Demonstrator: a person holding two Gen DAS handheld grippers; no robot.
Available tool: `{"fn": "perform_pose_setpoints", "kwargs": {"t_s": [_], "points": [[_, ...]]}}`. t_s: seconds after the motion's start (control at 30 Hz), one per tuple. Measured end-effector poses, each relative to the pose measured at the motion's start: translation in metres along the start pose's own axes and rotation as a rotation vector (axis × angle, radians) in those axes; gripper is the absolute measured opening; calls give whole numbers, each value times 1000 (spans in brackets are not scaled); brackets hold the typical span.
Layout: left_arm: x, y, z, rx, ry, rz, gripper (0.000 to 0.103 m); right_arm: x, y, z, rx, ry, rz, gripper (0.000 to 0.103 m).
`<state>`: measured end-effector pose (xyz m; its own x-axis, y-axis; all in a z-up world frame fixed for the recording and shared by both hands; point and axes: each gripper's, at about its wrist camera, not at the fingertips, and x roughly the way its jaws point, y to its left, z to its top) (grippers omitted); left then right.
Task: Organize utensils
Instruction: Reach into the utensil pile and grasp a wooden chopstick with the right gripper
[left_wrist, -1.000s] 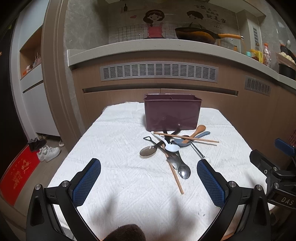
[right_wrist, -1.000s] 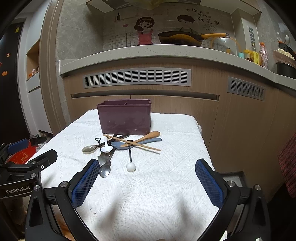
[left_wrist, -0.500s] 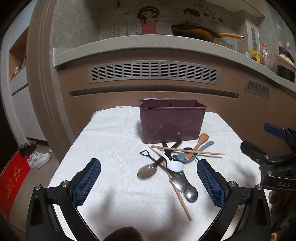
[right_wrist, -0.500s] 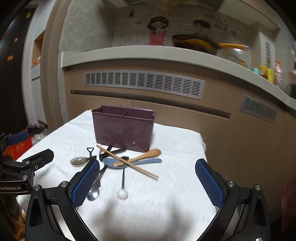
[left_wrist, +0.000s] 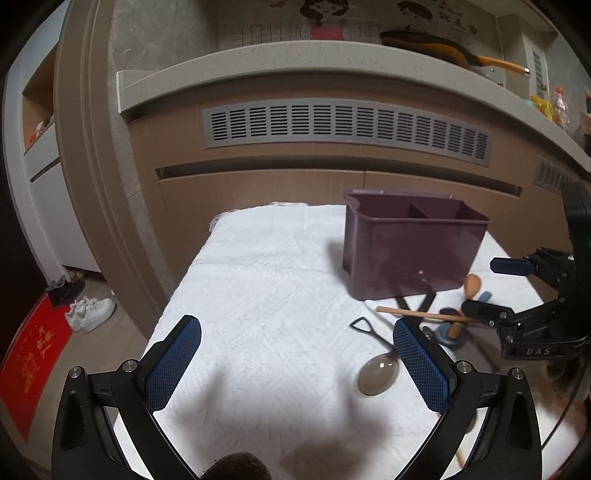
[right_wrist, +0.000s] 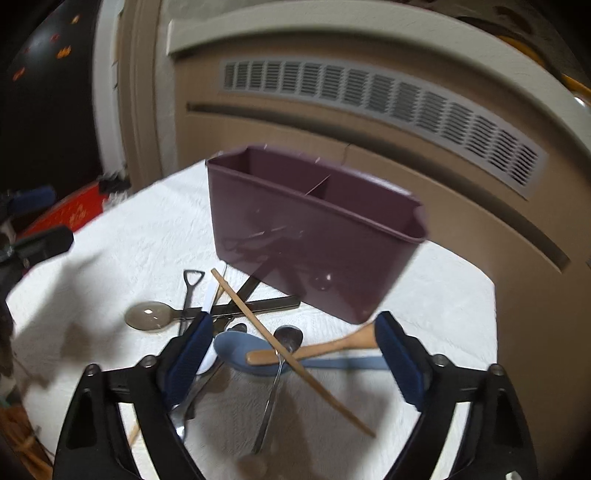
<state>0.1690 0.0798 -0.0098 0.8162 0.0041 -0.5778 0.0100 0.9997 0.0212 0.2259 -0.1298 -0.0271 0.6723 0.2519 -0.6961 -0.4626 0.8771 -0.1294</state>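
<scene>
Both views have swung in close on the white-clothed bench (left_wrist: 258, 295), so the first pick looks near. The purple caddy (right_wrist: 314, 240) stands empty at the back, its two compartments bare. Utensils lie heaped just in front of it. The right claw (right_wrist: 293, 354) has dropped over the heap, jaws closing, wooden spoon (right_wrist: 332, 345), blue spoon (right_wrist: 240, 350) and chopstick (right_wrist: 288, 354) between them, nothing pinched yet. The left claw (left_wrist: 295, 363) hangs apart, empty, over bare cloth.
</scene>
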Motion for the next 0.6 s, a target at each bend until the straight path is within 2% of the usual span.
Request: {"fn": "perform_pose_setpoints", "kwargs": {"t_s": [0.07, 0.1, 0.17, 0.23, 0.37, 0.6], "points": [[9, 1, 0, 1, 20, 0, 103, 11, 2, 2, -41, 23, 6, 61], [15, 3, 1, -11, 36, -6, 103, 19, 2, 2, -57, 46, 27, 57], [22, 6, 1, -41, 45, -25, 103, 28, 2, 3, -69, 84, 68, 31], [25, 9, 2, -55, 37, -14, 103, 39, 5, 4, -87, 119, 101, 22], [24, 13, 0, -35, 15, 8, 103, 53, 11, 5, -146, 149, 142, 20], [27, 20, -4, -19, 33, 1, 103, 77, 14, 5, -164, 215, 223, 20]]}}
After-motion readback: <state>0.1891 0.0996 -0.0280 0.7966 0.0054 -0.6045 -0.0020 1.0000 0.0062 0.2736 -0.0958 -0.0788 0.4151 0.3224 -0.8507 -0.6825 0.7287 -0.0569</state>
